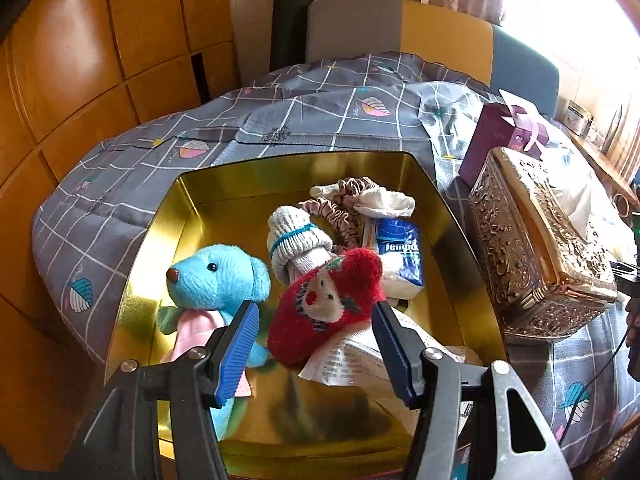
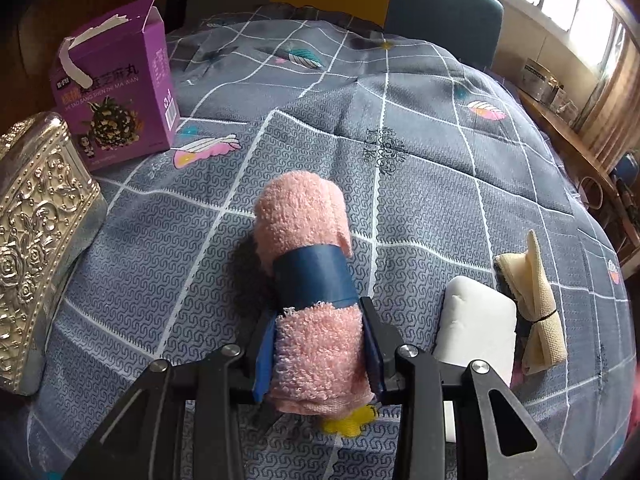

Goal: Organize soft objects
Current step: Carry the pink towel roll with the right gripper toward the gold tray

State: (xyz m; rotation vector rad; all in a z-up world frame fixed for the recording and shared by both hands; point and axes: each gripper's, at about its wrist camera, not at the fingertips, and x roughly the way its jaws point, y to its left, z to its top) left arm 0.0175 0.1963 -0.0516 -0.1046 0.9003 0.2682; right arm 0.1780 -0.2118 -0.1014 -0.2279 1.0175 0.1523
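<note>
A gold tin (image 1: 192,216) on the bed holds a blue plush bear (image 1: 218,280), a red knit toy (image 1: 328,308), a rolled white sock (image 1: 296,244), a pink scrunchie (image 1: 340,208), a tissue pack (image 1: 400,252) and paper. My left gripper (image 1: 314,320) is open and empty, just above the red toy. My right gripper (image 2: 318,344) is shut on a rolled pink towel (image 2: 304,224) with a blue band, held above the quilt.
An ornate gold tissue box (image 1: 536,240) stands right of the tin and shows in the right wrist view (image 2: 36,220). A purple carton (image 2: 116,92) stands behind it. A white block (image 2: 476,320) and a tied beige cloth (image 2: 540,312) lie on the quilt.
</note>
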